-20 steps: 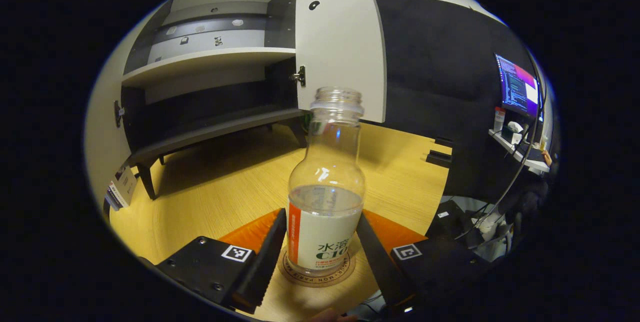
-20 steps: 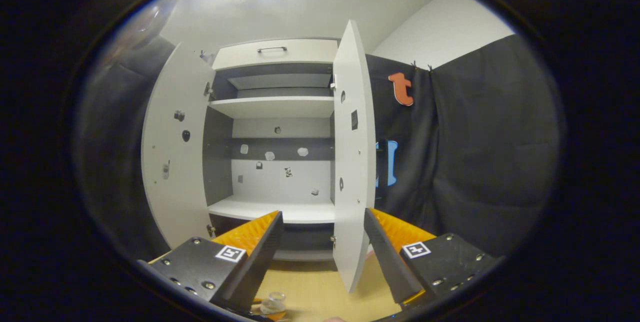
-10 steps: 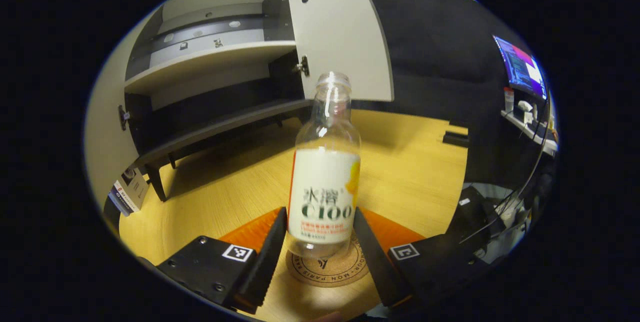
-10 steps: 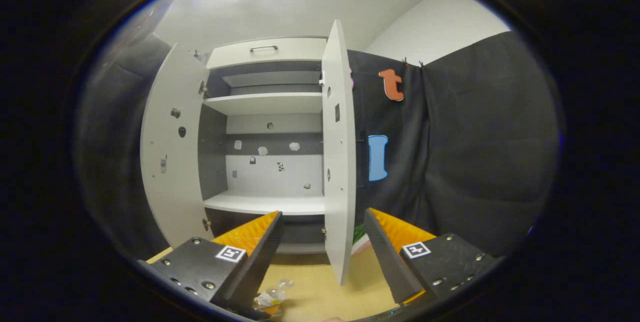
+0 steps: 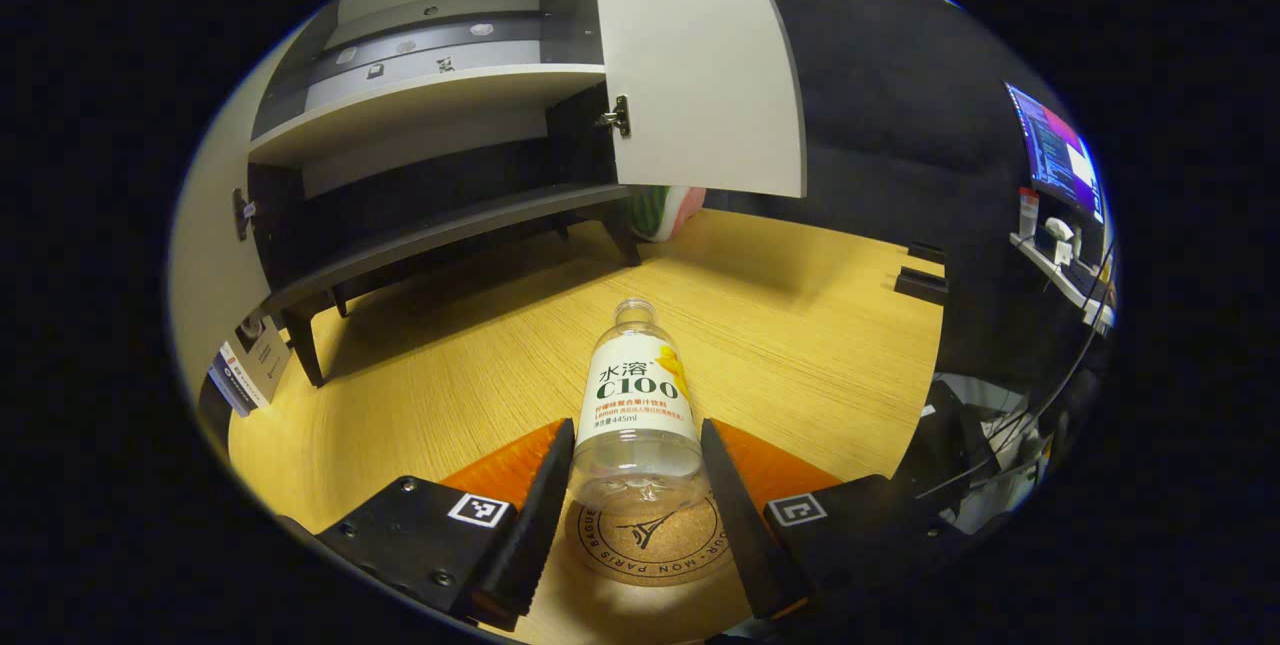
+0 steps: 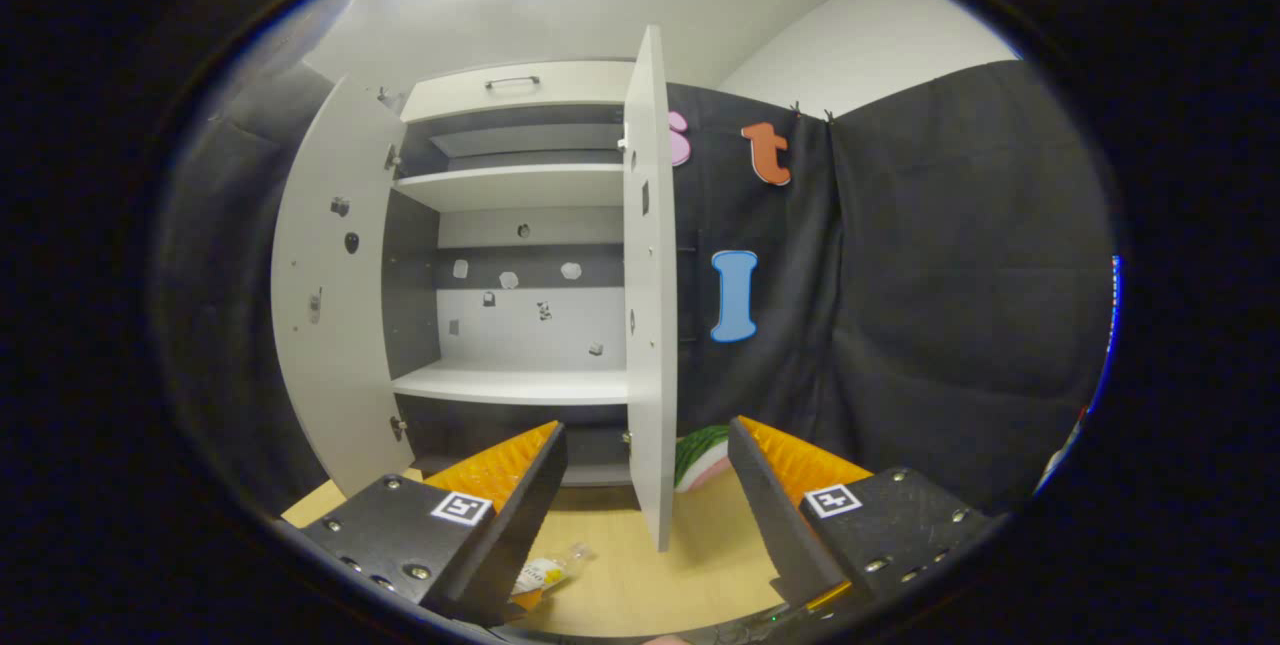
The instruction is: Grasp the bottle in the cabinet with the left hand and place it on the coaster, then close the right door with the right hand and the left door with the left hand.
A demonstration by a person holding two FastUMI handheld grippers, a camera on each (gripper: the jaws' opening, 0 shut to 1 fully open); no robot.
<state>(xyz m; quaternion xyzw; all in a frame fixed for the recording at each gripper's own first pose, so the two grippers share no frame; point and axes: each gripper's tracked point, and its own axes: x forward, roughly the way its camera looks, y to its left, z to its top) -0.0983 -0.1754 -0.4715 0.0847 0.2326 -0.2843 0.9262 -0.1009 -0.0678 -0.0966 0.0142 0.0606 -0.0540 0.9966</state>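
Left tongs (image 5: 635, 425) spread apart, nothing gripped; right tongs (image 6: 646, 425) held wide, empty | bottle (image 5: 635, 395) seen lying on its side, base over the coaster (image 5: 650, 550) edge | risk: easily nudged and rolled across the table (image 5: 450, 395), probably left unrighted if doors are shut first

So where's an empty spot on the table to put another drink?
Bare tabletop lies between the tipped-over bottle and the cabinet, and rightward toward the black cloth. It is crowded by the left gripper, around the coaster.
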